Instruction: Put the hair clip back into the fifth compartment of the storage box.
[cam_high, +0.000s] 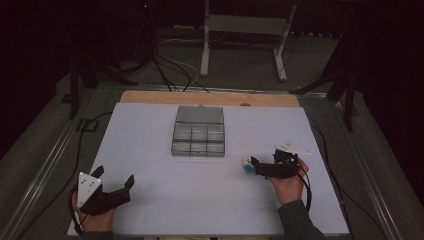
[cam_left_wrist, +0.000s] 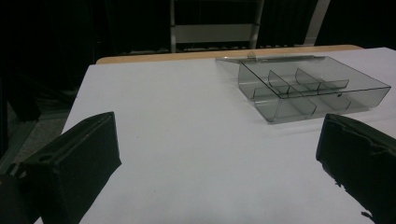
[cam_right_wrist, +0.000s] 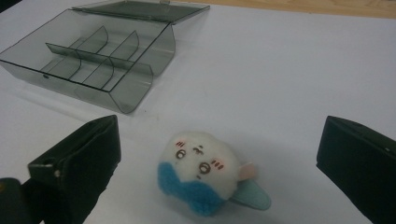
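- The left claw (cam_high: 116, 186) is resting at the tabletop's (cam_high: 150, 150) near left corner, jaws spread wide, gripping nothing.
- The grey compartment box (cam_high: 198, 137) is sitting mid-tabletop, lid open.
- The plush toy (cam_right_wrist: 205, 175) is lying between the right claw's (cam_high: 251, 165) spread, released jaws, untouched, face tilted, long axis across the jaws.

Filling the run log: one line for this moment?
right gripper: open, straddling plush toy | left gripper: open, idle | compartment box: lid open, empty
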